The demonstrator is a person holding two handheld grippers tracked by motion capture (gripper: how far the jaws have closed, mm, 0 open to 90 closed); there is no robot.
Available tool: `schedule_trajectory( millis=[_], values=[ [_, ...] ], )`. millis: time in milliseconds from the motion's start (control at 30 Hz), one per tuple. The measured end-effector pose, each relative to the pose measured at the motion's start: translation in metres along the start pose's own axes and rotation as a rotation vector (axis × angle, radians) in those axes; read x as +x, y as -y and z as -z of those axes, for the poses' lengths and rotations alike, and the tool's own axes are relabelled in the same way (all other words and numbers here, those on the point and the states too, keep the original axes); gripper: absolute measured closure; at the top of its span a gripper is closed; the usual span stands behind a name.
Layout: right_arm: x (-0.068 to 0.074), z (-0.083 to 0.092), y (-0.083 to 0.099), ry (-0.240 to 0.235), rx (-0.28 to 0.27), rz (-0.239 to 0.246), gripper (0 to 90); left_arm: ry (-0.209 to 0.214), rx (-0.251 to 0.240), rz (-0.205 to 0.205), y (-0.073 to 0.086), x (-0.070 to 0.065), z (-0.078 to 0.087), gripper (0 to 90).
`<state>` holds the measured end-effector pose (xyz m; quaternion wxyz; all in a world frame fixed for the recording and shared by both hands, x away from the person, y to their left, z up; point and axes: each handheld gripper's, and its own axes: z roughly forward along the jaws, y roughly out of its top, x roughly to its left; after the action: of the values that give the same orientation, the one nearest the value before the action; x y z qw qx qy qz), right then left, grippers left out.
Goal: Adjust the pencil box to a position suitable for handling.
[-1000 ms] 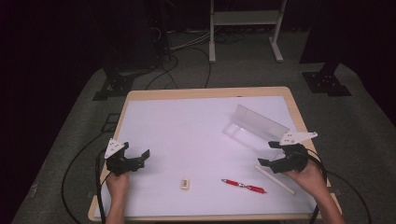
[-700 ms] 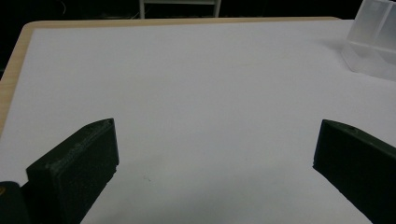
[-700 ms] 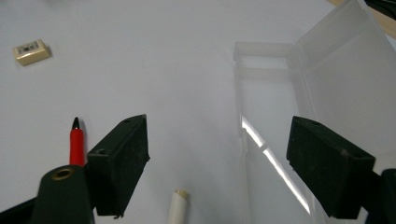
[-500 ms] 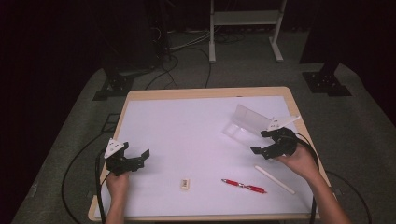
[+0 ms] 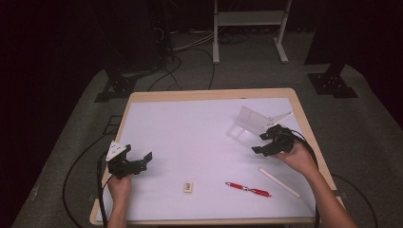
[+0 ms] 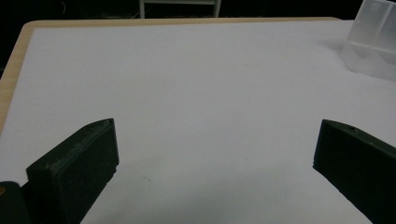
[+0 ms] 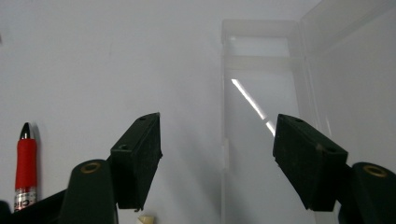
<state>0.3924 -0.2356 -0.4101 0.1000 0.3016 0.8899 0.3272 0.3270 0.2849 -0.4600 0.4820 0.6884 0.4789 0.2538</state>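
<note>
Clear plastic box (image 5: 254,123) lies on its side at the surface's (image 5: 190,137) far right, its near wall between my right claw's (image 5: 264,141) released, just-narrowing jaws, pads not pressing. Left claw (image 5: 142,161) rests released, well apart. Red pen (image 5: 248,188) lies nearer me.

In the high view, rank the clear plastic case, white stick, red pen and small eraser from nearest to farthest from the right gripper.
From the right gripper:
1. Clear plastic case, right beside it toward the table's far edge.
2. White stick, toward the near edge, by the person's right wrist.
3. Red pen, near edge, left of the stick.
4. Small eraser, farthest, toward the left gripper's side.
</note>
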Motion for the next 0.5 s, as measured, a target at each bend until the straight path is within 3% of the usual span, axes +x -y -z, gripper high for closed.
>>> schedule_trajectory(
  millis=[500],
  values=[
    [-0.008, -0.023, -0.002, -0.007, 0.100, -0.005, 49.7, 0.000, 0.005, -0.007, 0.000, 0.000, 0.000, 0.0]
  ],
)
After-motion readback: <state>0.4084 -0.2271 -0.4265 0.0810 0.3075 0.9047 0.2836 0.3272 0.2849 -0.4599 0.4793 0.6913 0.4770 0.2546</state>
